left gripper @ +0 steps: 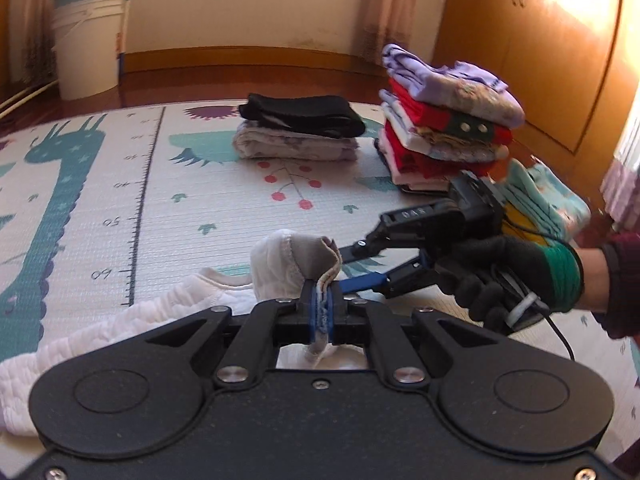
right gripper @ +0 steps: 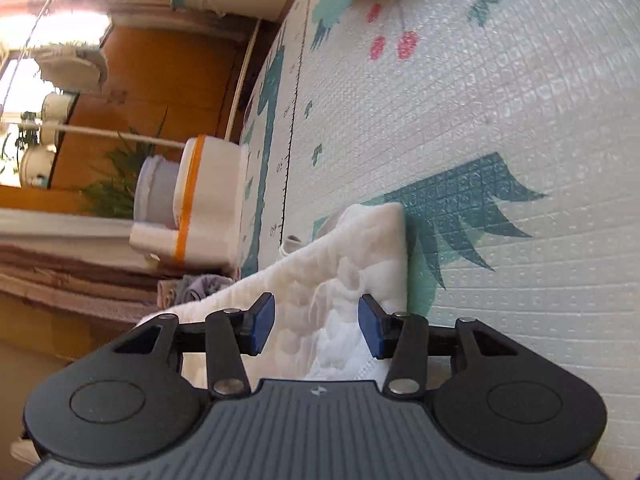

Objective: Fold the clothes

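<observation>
A white quilted garment (left gripper: 120,332) lies on the patterned play mat (left gripper: 100,200), with one corner lifted and bunched. My left gripper (left gripper: 320,304) is shut on that raised corner, and the greyish hem folds over between its blue pads. My right gripper (left gripper: 347,267), held by a black-gloved hand (left gripper: 500,276), comes in from the right beside the bunched corner. In the right wrist view the right gripper (right gripper: 316,324) is rolled sideways and open. The white garment (right gripper: 352,248) shows in the gap between its blue pads (right gripper: 262,324), and they do not press on it.
At the far side of the mat sit a low folded stack topped with black cloth (left gripper: 298,128), a tall red and purple stack (left gripper: 444,120) and teal folded clothes (left gripper: 548,200). A wooden cabinet (left gripper: 540,60), a white bucket (left gripper: 86,40) and an orange-banded container (right gripper: 208,200) border the mat.
</observation>
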`<action>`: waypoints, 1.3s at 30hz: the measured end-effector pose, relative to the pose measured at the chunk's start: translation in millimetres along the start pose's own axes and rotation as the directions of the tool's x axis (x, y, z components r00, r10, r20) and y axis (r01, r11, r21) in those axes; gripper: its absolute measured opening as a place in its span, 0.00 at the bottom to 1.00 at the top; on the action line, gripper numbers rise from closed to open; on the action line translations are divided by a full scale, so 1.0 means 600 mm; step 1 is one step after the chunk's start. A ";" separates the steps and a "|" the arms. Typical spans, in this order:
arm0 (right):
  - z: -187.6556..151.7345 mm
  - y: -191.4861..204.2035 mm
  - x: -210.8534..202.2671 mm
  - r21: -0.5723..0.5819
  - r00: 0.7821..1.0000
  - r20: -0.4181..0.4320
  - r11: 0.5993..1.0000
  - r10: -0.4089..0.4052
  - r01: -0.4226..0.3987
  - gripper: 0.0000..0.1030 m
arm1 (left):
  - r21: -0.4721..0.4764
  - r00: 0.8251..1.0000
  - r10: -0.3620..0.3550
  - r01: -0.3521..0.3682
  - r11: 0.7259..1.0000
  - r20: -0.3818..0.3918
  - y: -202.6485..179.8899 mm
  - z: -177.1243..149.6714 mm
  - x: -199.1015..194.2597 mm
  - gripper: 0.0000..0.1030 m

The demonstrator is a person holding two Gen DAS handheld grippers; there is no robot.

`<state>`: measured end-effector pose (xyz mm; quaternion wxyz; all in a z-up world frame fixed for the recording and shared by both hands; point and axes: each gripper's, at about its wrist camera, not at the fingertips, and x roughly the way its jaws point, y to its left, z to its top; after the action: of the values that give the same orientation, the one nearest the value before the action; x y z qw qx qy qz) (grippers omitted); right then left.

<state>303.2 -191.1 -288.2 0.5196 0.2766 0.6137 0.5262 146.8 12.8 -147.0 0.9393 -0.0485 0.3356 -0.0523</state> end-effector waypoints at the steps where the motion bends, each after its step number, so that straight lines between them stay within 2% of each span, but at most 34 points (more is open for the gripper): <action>1: 0.003 -0.018 -0.003 0.085 0.999 0.020 0.996 0.037 -0.038 0.46 | 0.060 0.999 -0.030 0.031 0.998 -0.021 -0.021 -0.002 0.006 0.02; 4: -0.004 -0.028 -0.006 0.152 0.996 0.051 0.985 0.078 -0.085 0.50 | 0.227 0.993 -0.075 0.093 0.969 -0.089 -0.070 -0.015 0.024 0.02; 7: -0.006 -0.037 -0.006 0.210 0.992 0.074 0.971 0.104 -0.117 0.54 | 0.355 0.981 -0.122 0.169 0.919 -0.153 -0.108 -0.032 0.040 0.02; 10: -0.001 -0.044 -0.009 0.247 0.989 0.093 0.960 0.114 -0.134 0.56 | 0.479 0.961 -0.153 0.248 0.842 -0.229 -0.139 -0.058 0.051 0.01; 13: 0.001 -0.044 -0.009 0.243 0.990 0.099 0.963 0.099 -0.121 0.56 | 0.599 0.937 -0.155 0.321 0.734 -0.313 -0.162 -0.095 0.057 0.01; 14: 0.001 -0.043 -0.008 0.239 0.991 0.100 0.964 0.094 -0.116 0.56 | 0.622 0.930 -0.152 0.339 0.706 -0.335 -0.165 -0.106 0.054 0.01; 16: 0.001 -0.038 -0.007 0.213 0.993 0.098 0.973 0.070 -0.090 0.52 | 0.636 0.918 -0.154 0.367 0.679 -0.366 -0.163 -0.117 0.053 0.01; 21: -0.002 -0.032 0.000 0.160 0.995 0.094 0.986 0.024 -0.039 0.33 | 0.638 0.906 -0.160 0.394 0.661 -0.393 -0.161 -0.123 0.055 0.01; 26: -0.006 -0.034 0.002 0.121 0.995 0.100 0.993 0.000 -0.012 0.23 | 0.628 0.900 -0.160 0.401 0.667 -0.404 -0.164 -0.127 0.064 0.01; 27: -0.007 -0.035 0.002 0.114 0.995 0.099 0.993 -0.008 -0.004 0.19 | 0.631 0.899 -0.155 0.402 0.664 -0.410 -0.166 -0.131 0.067 0.01; 29: -0.009 -0.031 0.001 0.090 0.995 0.100 0.996 -0.026 0.017 0.16 | 0.656 0.899 -0.125 0.396 0.643 -0.420 -0.169 -0.148 0.073 0.01; 31: -0.010 -0.018 -0.005 0.052 0.993 0.109 0.998 -0.053 0.047 0.17 | 0.663 0.901 -0.110 0.386 0.642 -0.419 -0.170 -0.155 0.078 0.01; 33: -0.011 0.006 -0.018 -0.003 0.987 0.130 0.996 -0.091 0.092 0.28 | 0.652 0.907 -0.109 0.372 0.661 -0.406 -0.171 -0.152 0.078 0.01; 35: -0.017 0.040 -0.041 -0.112 0.975 0.170 0.980 -0.141 0.161 0.35 | 0.641 0.911 -0.110 0.361 0.677 -0.397 -0.173 -0.149 0.080 0.02; 38: -0.036 0.089 -0.083 -0.289 0.948 0.237 0.916 -0.214 0.279 0.36 | 0.632 0.906 -0.109 0.367 0.683 -0.408 -0.176 -0.151 0.082 0.05; 39: -0.049 0.102 -0.095 -0.342 0.943 0.254 0.891 -0.217 0.298 0.36 | 0.618 0.900 -0.117 0.378 0.690 -0.420 -0.177 -0.147 0.080 0.09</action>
<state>280.5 -234.0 -214.0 0.6898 0.1414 0.4748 0.5280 120.7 -103.3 -231.3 0.7987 0.2662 0.4428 -0.3084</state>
